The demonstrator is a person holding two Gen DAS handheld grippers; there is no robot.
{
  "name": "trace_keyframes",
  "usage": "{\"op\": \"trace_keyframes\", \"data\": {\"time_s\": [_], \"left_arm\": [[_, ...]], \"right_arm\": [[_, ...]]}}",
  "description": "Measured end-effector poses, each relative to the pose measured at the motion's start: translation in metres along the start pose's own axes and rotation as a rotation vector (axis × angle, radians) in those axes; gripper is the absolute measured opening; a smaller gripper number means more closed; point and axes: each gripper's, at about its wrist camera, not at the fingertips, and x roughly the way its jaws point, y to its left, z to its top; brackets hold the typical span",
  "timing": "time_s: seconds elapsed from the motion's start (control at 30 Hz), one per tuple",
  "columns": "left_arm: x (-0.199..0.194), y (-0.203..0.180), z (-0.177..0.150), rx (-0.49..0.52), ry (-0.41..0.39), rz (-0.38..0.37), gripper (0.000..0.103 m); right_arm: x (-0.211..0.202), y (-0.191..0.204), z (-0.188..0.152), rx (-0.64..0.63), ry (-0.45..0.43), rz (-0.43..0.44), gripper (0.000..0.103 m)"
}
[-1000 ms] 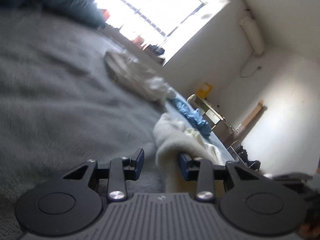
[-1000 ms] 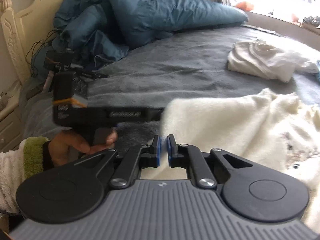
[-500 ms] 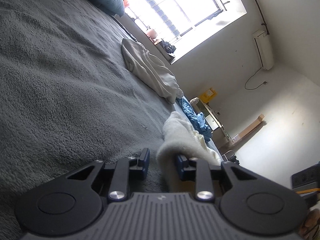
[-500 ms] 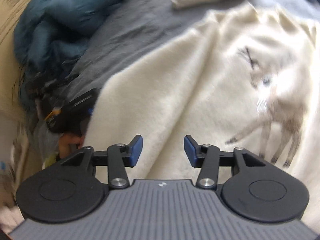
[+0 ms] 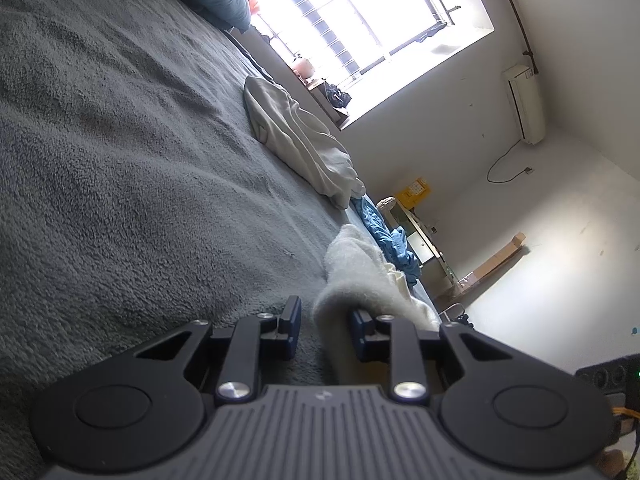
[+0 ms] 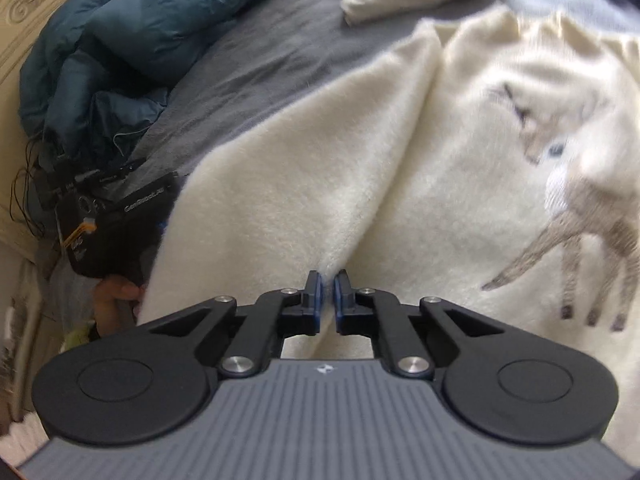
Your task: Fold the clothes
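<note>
A cream fleece garment (image 6: 320, 160) with a deer print (image 6: 580, 208) lies spread on the grey blanket (image 6: 260, 52). My right gripper (image 6: 328, 280) points down at it and is shut on a pinched ridge of the fleece. In the left wrist view a rolled edge of the same garment (image 5: 352, 264) runs between the fingers of my left gripper (image 5: 325, 312). That edge rests against the right pad, and a strip of blanket shows beside the left pad. In the right wrist view the left gripper's black body (image 6: 120, 220) sits at the garment's left edge, held by a hand (image 6: 116, 292).
A crumpled white garment (image 5: 296, 136) and a blue one (image 5: 384, 236) lie farther along the bed. A teal duvet (image 6: 140, 28) is bunched against the carved headboard (image 6: 24, 12). Beyond the bed are a window and a small table.
The right gripper tipped down over the cream garment, opened wide, then shut on a pinch of it. The left jaws narrowed around the rolled edge; that hand barely moved.
</note>
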Motion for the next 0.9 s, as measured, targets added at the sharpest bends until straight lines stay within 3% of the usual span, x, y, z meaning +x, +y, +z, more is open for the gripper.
{"op": "trace_keyframes", "data": {"time_s": [0.27,0.5,0.6,0.7,0.8,0.9], "left_arm": [[-0.002,-0.002,0.000,0.014,0.011,-0.008,0.031],[-0.003,-0.001,0.000,-0.005,0.016,-0.026,0.031],[-0.012,0.004,0.003,-0.044,-0.022,-0.028,0.029],[-0.024,0.008,0.006,-0.067,-0.089,-0.030,0.033],[-0.027,0.001,0.007,-0.031,-0.113,-0.041,0.038],[-0.021,-0.010,0.006,0.024,-0.085,-0.056,0.039]], "right_arm": [[-0.014,-0.012,-0.002,0.020,-0.040,-0.070,0.004],[-0.010,-0.023,-0.010,0.045,-0.023,-0.085,0.004],[-0.001,-0.027,-0.011,0.068,-0.010,-0.087,0.004],[0.000,-0.030,-0.012,0.079,-0.013,-0.079,0.004],[-0.001,-0.030,-0.013,0.081,-0.015,-0.078,0.005],[-0.003,-0.029,-0.013,0.083,-0.020,-0.080,0.005]]}}
